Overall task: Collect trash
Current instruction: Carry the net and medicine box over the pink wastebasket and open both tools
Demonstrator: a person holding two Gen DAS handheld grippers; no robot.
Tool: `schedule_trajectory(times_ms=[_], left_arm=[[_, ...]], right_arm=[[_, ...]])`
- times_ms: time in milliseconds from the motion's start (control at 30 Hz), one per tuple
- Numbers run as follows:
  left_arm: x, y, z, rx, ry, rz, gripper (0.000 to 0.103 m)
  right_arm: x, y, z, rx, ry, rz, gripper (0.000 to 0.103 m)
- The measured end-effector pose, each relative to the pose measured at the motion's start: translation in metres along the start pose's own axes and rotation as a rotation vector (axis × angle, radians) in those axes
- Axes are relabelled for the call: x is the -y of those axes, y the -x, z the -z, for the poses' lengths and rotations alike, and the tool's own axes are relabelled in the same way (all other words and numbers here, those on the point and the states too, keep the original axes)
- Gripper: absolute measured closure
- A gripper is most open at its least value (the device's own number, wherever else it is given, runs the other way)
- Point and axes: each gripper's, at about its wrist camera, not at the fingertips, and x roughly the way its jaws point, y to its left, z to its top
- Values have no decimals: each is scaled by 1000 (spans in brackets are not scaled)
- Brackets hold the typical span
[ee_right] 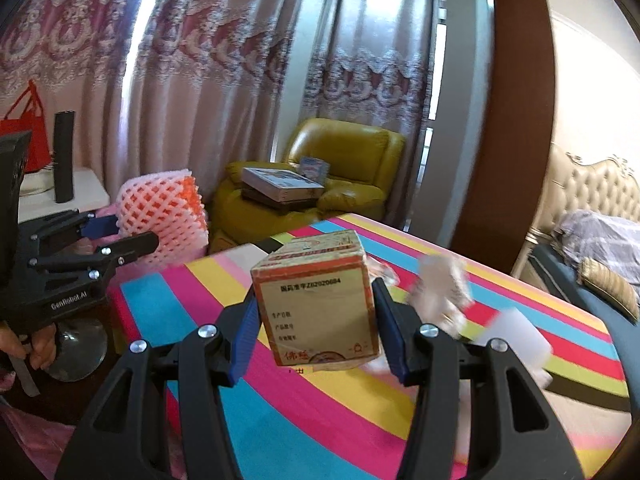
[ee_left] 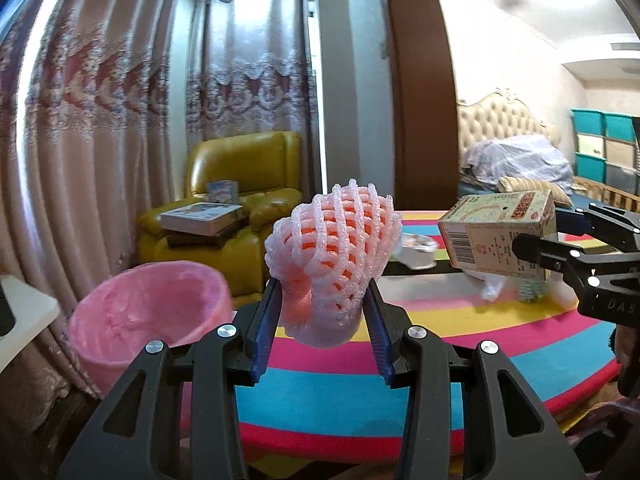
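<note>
Left gripper [ee_left: 322,312] jaws pinch the foam net [ee_left: 334,256]: soft, light, squashes. Right gripper [ee_right: 316,320] jaws clamp the carton [ee_right: 318,304] sidewalls; stiff, probably empty. Bin [ee_left: 148,312] close by.

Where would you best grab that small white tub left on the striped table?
Probably by its rim or across its short sides, coming from above. The tub looks shallow and lies low on the table, so a sideways approach would scrape the cloth. It is blurred, so its exact tilt is unclear. Both grippers are busy: the left holds the foam net, the right the box.
</note>
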Motion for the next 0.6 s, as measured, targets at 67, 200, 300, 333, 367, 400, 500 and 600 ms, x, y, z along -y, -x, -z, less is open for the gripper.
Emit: schedule_trajectory(times_ms=[67,200,300,333,367,400,500,600], left_arm=[[-14,3,-1,3,20,-24,63],[-44,9,-5,18,51,-79,63],[-68,11,-6,16,77,-116,63],[-76,11,-6,15,82,-133,62],[-83,10,-6,12,85,-145,62],[-93,8,-5,3,90,-167,62],[-113,3,-4,-16,101,-209,62],[-134,-3,-1,-36,119,-249,62]], right_arm=[[-11,-9,-10,1,12,-37,51],[-38,-28,-29,5,50,-109,51],[-58,-44,-45,6,69,-156,51],[-63,-47,-48,7,74,-166,51],[-69,-52,-51,5,80,-180,51],[-75,-58,-55,1,84,-195,51],[-89,-76,-67,-6,82,-240,51],[-105,-95,-80,-16,74,-284,51]])
